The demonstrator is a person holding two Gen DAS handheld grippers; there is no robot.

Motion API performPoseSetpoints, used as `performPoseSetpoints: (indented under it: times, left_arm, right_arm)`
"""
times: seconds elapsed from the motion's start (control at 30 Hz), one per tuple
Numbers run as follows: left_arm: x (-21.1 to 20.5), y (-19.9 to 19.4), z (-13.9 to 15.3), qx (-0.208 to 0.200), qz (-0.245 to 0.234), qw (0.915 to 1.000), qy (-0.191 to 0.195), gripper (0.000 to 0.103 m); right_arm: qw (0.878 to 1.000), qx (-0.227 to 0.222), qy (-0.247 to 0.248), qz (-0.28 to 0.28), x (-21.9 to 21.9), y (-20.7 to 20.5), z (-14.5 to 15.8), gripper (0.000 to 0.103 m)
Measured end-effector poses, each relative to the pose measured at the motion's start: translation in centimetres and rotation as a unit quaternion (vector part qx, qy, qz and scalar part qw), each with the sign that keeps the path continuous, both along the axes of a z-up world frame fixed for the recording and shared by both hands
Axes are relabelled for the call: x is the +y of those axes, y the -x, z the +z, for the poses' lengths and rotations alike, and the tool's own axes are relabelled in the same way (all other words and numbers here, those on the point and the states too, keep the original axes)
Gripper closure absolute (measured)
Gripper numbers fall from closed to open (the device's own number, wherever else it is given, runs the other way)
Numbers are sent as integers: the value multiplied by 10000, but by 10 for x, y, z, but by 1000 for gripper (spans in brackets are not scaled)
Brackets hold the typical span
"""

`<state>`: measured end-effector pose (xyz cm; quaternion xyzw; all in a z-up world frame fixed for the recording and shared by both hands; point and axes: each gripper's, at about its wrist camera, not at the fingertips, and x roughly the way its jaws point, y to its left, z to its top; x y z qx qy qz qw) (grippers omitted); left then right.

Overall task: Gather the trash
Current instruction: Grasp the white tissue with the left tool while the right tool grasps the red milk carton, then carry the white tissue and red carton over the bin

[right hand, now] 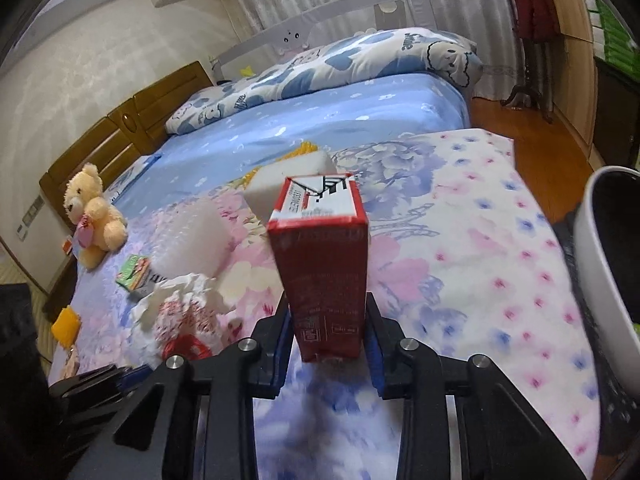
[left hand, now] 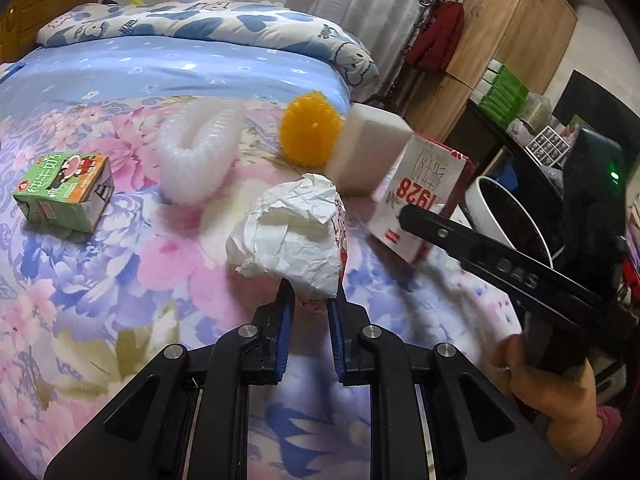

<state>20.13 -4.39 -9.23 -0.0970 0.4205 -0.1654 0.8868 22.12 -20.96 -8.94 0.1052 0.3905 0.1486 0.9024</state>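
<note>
My left gripper [left hand: 311, 294] is shut on a crumpled white paper ball [left hand: 292, 232] and holds it just above the flowered bedspread. My right gripper [right hand: 328, 320] is shut on a red and white carton [right hand: 324, 272], held upright; the carton also shows in the left wrist view [left hand: 424, 200], with the right gripper's finger [left hand: 480, 248] against it. A white bin with a black inside [right hand: 608, 248] stands to the right, off the bed's edge; it also shows in the left wrist view [left hand: 508, 216]. A green milk carton [left hand: 64, 192] lies on the bed at the left.
On the bed lie a white ribbed plastic piece [left hand: 196, 148], a yellow spiky ball [left hand: 310, 134] and a white foam block [left hand: 368, 148]. A teddy bear [right hand: 94, 216] sits by the wooden headboard. A folded quilt [left hand: 200, 24] lies at the far side. A wardrobe [left hand: 516, 28] stands at the right.
</note>
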Motion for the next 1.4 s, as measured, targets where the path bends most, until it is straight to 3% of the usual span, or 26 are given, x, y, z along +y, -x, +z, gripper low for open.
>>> performPoseSetpoints:
  times: [0.73,1.4]
  left_arm:
    - [-98,31,26,-201,-1043,9942,-143,88]
    - [-177,29,42,-312,-1726,9842,-226,88]
  right_arm:
    - [9948,-296,-415,-883,-117,81,30,71]
    - [9853,-464,-519,-1562,-188,107,40,71]
